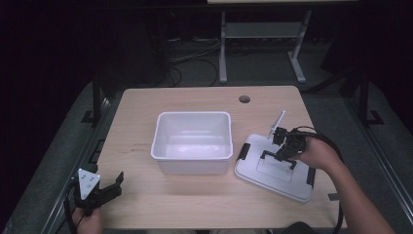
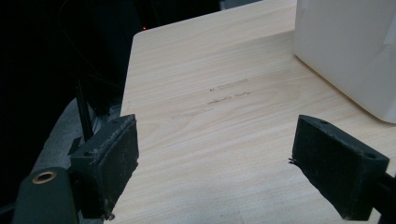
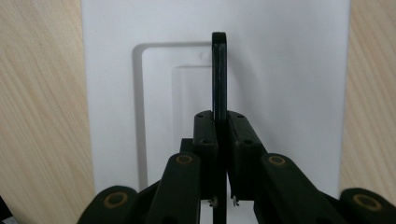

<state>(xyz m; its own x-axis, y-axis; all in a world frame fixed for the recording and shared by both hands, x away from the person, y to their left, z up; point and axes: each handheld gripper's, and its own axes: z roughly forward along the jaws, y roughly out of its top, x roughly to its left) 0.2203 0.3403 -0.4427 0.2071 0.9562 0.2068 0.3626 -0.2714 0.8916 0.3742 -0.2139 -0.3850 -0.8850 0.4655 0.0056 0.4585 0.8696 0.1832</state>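
High view: your right tongs (image 1: 284,150) grip the black handle (image 1: 277,157) on the white lid (image 1: 274,168), which lies flat on the worktop (image 1: 146,107) just right of the open white bin (image 1: 192,142) — lift it straight up, level, before you swing it over. Your left tongs (image 1: 111,185) wait at the near left corner.

Left gripper view: these jaws stand apart, nothing between them — bin wall (image 2: 348,51) beyond.

Right gripper view: both pads (image 3: 206,144) are clamped on the handle's bar (image 3: 219,74); stay centred so the lid hangs even.

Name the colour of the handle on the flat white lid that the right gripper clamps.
Black handle, best in the right gripper view.
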